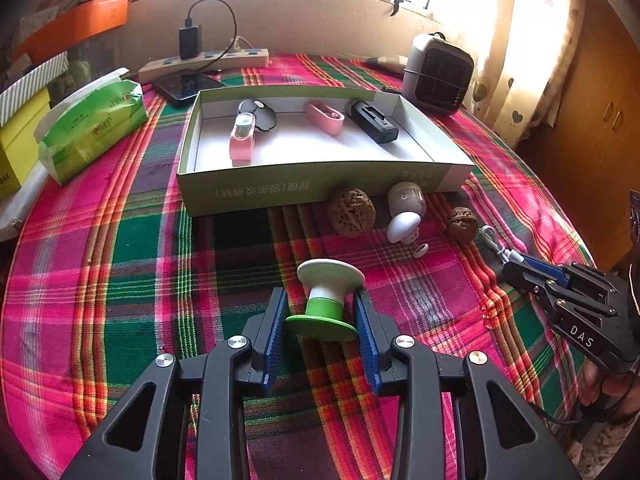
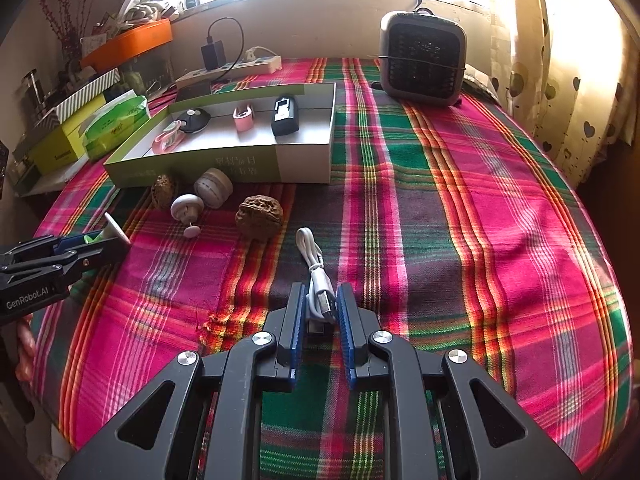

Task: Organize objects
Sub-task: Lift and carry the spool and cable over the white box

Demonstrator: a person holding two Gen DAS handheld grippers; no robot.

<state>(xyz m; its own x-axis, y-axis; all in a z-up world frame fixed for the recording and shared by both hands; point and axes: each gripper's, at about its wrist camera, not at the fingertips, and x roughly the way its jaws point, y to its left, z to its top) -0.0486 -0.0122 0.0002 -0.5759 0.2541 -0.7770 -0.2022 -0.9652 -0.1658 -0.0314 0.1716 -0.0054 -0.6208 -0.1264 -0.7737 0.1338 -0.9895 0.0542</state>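
Between the blue pads of my left gripper (image 1: 320,312) sat the green and white plastic spool (image 1: 326,300), gripped at its narrow waist, just above the plaid tablecloth (image 1: 120,260). It looked light, stiff and smooth, so I judged the waist the safest hold. My right gripper (image 2: 319,308) was nearly closed on the bundled white USB cable (image 2: 316,280), soft and springy. The open green cardboard box (image 1: 304,188) waited beyond.

Yellow box (image 1: 16,148) cut off at left (label unreadable).
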